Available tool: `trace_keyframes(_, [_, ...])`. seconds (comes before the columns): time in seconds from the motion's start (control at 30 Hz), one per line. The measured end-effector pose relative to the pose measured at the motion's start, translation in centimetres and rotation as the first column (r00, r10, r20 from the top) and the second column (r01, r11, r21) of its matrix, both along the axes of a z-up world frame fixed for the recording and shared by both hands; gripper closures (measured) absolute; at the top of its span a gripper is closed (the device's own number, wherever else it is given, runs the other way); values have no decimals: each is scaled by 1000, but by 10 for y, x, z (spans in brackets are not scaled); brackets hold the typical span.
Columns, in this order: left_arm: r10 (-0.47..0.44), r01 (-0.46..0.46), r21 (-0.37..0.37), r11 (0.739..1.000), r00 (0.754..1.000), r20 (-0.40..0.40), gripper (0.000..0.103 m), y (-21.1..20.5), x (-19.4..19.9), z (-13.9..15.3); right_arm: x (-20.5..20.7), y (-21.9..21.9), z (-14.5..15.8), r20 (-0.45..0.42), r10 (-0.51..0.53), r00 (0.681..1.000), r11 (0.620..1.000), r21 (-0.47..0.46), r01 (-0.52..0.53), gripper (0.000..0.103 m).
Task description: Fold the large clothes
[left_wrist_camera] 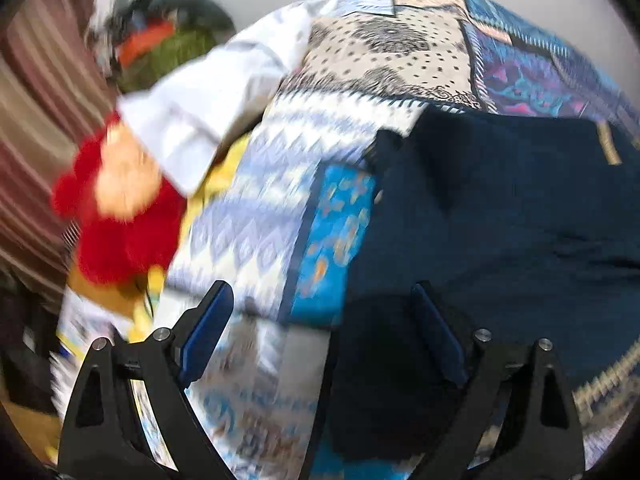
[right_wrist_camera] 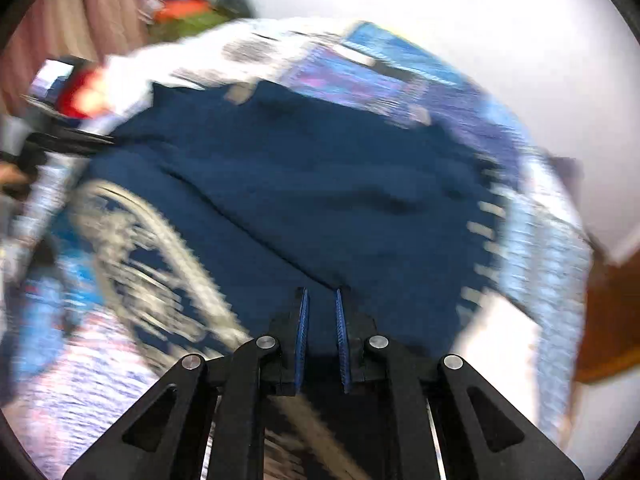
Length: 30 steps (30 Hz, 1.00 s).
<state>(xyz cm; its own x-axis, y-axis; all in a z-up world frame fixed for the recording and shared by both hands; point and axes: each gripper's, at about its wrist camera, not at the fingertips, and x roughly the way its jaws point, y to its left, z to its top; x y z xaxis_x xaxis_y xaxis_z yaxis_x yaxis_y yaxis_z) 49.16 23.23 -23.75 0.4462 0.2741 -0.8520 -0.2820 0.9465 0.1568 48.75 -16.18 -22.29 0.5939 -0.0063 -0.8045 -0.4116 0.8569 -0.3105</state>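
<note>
- Left wrist view: left gripper (left_wrist_camera: 322,304) has its jaws spread wide, two blue pads, nothing pinched between them. It hangs over the near edge of one navy garment (left_wrist_camera: 500,216).
- The navy garment lies flat on the right half of one patchwork bedspread (left_wrist_camera: 280,184); a darker folded part of it sits low between the fingers, not touched as far as I can tell.
- One white garment (left_wrist_camera: 208,108) lies crumpled on the bedspread's left side, well apart from the navy one.
- One red and yellow plush toy (left_wrist_camera: 120,208) just beside the white garment, at the bed's left edge.
- One striped curtain (left_wrist_camera: 36,112) at far left; one heap of mixed clothes (left_wrist_camera: 160,40) in the back corner, blurred, count not readable.
- No readable writing or labels in this view.
- Right wrist view: right gripper (right_wrist_camera: 321,312), jaws drawn nearly together, only a narrow slit between the two blue pads. Whether cloth is caught in the slit I cannot tell; navy fabric is right under the tips.
- The navy garment (right_wrist_camera: 320,184) fills the middle, spread over the bedspread (right_wrist_camera: 540,240).
- The toy (right_wrist_camera: 86,92) shows as a red blur at upper left; a white wall (right_wrist_camera: 520,60) is behind.
- Heavy motion blur, no text legible.
</note>
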Motion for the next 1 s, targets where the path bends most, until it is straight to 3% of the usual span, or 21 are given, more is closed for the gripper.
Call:
trace_keyframes(0.03, [16,-16,-36,999,1000,10,11,6,-10,3,-1,-5,-2,6,-8,1000,1000,-22,8,94])
trace_keyframes(0.1, [32,-28,-100,995,999,41,11,13,-34,13,-6,-19,-6,-34,-11,999,1000,21,12,94])
trace_keyframes(0.3, [34,-19,-191,981,997,75,11,7,-84,26,-12,-24,-1,-57,-66,996,998,16,67,94])
trace_keyframes(0.4, [45,-19,-314,949,996,76,11,1,-103,21,-16,-21,0,-47,-92,995,996,9,93,94])
trace_keyframes(0.5, [63,-24,-476,879,996,66,11,-8,-115,6,-17,-20,11,-88,-113,990,988,94,121,94])
trace_keyframes(0.57, [81,-40,-582,812,996,45,11,-13,-119,-7,-18,-15,22,-125,-90,988,974,196,114,94])
trace_keyframes(0.63, [107,-61,-697,715,994,22,11,-17,-115,-25,-23,-8,34,-132,-56,990,957,275,91,94])
trace_keyframes(0.8, [184,-133,-860,494,982,-46,11,-18,-100,-62,-23,21,44,-147,19,989,930,366,37,94])
trace_keyframes(0.83, [190,-138,-869,474,980,-52,11,-18,-94,-68,-22,26,40,-165,31,986,928,371,33,94])
trace_keyframes(0.9, [222,-159,-869,468,973,-59,11,-18,-84,-75,-19,32,28,-201,34,979,928,371,44,94])
trace_keyframes(1.0, [276,-146,-895,421,961,-26,11,-15,-68,-76,-10,30,2,-257,24,966,926,369,75,94])
